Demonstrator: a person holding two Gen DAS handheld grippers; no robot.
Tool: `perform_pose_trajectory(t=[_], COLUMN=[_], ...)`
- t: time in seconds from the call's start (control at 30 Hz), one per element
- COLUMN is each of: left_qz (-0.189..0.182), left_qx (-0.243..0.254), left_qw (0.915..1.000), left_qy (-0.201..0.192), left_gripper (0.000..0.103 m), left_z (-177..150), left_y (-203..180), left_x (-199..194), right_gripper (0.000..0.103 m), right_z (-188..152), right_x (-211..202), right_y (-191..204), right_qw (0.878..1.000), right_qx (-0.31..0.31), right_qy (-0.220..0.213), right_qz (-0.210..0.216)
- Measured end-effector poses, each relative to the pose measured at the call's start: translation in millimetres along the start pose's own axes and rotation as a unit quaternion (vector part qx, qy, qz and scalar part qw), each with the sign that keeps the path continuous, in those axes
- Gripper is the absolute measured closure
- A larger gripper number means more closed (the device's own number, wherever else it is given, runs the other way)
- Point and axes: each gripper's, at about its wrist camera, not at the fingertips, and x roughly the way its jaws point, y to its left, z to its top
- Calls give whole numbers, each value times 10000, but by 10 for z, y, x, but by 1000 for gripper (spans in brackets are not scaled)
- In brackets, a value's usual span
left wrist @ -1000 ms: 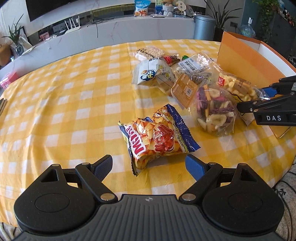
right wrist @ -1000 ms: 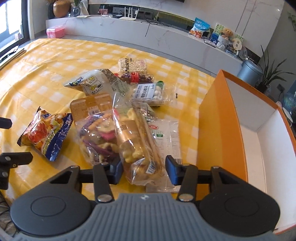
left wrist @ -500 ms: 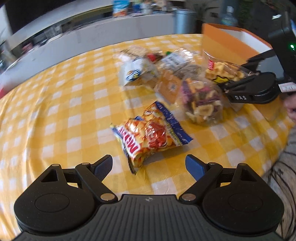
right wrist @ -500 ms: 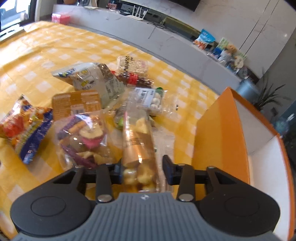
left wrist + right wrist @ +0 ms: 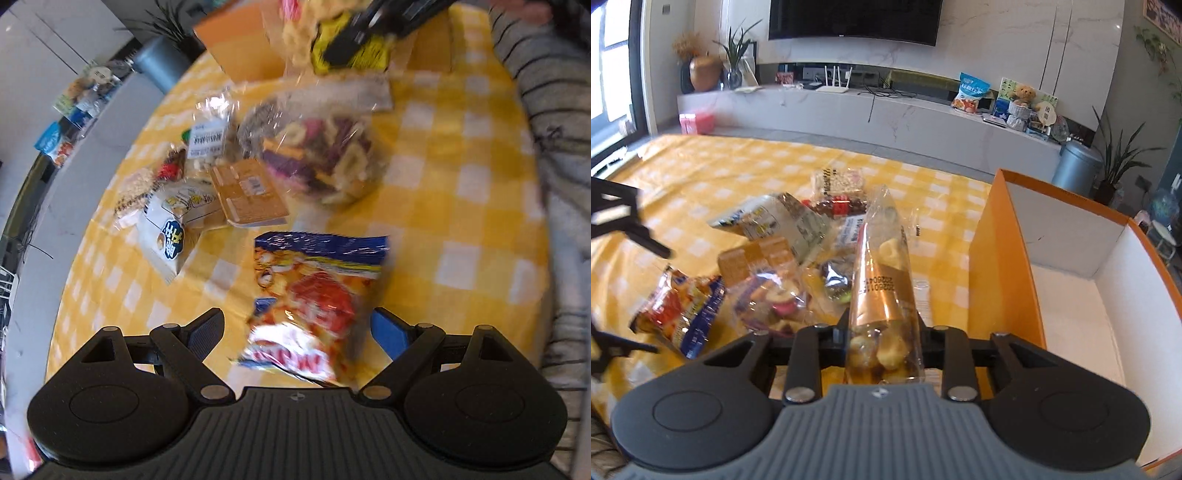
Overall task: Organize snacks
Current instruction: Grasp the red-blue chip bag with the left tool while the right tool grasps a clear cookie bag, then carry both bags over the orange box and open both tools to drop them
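Observation:
My right gripper (image 5: 882, 328) is shut on a clear and gold bag of round snacks (image 5: 881, 280) and holds it lifted above the table, left of the orange box (image 5: 1001, 266). My left gripper (image 5: 297, 328) is open, its fingers on either side of the orange and blue chip bag (image 5: 314, 299), which lies on the yellow checked cloth. The chip bag also shows in the right wrist view (image 5: 679, 310). The right gripper and its bag appear blurred at the top of the left wrist view (image 5: 343, 40).
A clear bag of mixed fruit chips (image 5: 321, 155), a tan packet (image 5: 247, 192), a white packet (image 5: 173, 229) and several small packs lie in a pile. The orange box interior (image 5: 1078, 317) is white. A person's striped sleeve (image 5: 554, 184) is at the right.
My right gripper closed on the gold bag and lifted it off the table. My left gripper turned and moved in so the chip bag now lies between its open fingers.

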Motion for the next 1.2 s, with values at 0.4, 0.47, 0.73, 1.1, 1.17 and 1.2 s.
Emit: perform_pose_trajectory(t=[0.4, 0.47, 0.73, 1.1, 1.17, 1.2], left_qz=[-722, -471, -248, -51, -223, -342], left_qx=[-1063, -1204, -2074, -3617, -3863, -3979], left_qw=[9915, 9911, 9776, 9312, 9191, 9125], left_qy=[197, 326, 270, -459, -742, -884], left_gripper=[31, 38, 42, 42, 42, 42], left_z=[71, 115, 165, 470, 656, 753], left_y=[248, 198, 193, 378, 394, 402], left_x=[129, 114, -180, -1028, -1144, -1200], right_gripper=[76, 76, 76, 76, 76, 76], right_z=[-80, -89, -60, 274, 365, 389], right_x=[54, 25, -134, -772, -957, -1059], right_y=[-129, -133, -194, -569, -680, -744], right_qw=[9992, 9991, 9973, 9832, 9808, 9786], right_qx=[385, 430, 593, 1405, 1440, 1488], right_qy=[63, -40, -422, -1161, -1315, -1416], right_qz=[53, 32, -21, 53, -43, -71])
